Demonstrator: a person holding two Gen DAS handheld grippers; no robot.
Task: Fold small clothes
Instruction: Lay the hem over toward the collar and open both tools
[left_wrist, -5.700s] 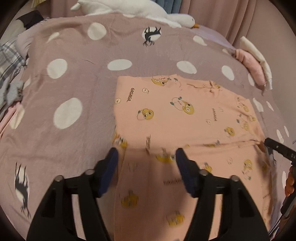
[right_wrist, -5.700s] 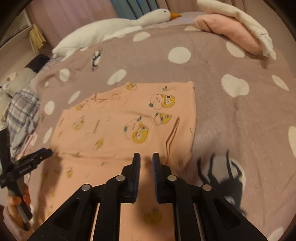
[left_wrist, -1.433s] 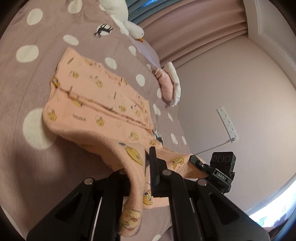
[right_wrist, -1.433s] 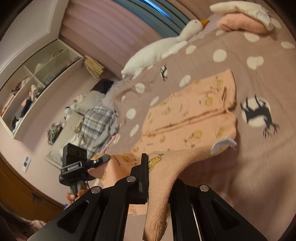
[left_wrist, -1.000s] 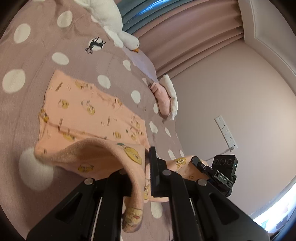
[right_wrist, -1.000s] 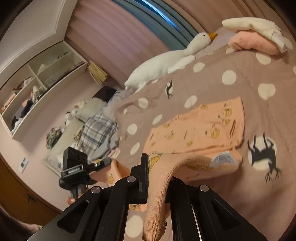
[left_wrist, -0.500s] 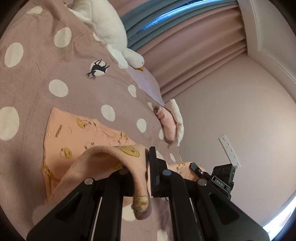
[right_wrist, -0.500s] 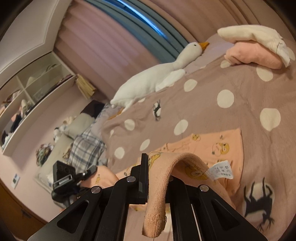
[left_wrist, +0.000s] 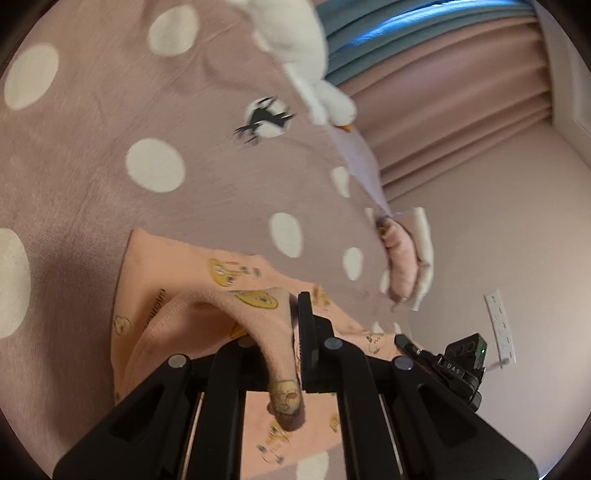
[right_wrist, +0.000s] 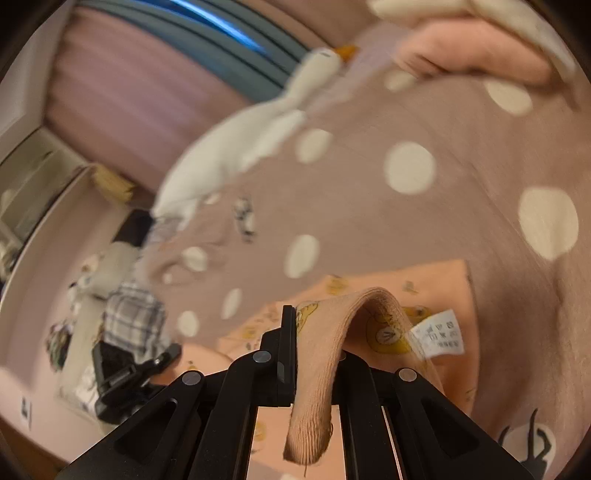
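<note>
- Left wrist view: looks forward and down along its fingers, close above the polka-dot bedspread (left_wrist: 207, 122), facing the curtains (left_wrist: 443, 85).
- Right wrist view: same close, downward pitch, blurred, facing the curtains.
- Shared: bedspread, goose plush (left_wrist: 306, 51) (right_wrist: 236, 147), peach garment (left_wrist: 192, 273) (right_wrist: 439, 284); each sights the opposite gripper.

Dotted bed (left_wrist: 110, 110) — garment (left_wrist: 177, 266), goose (left_wrist: 295, 40)
</note>
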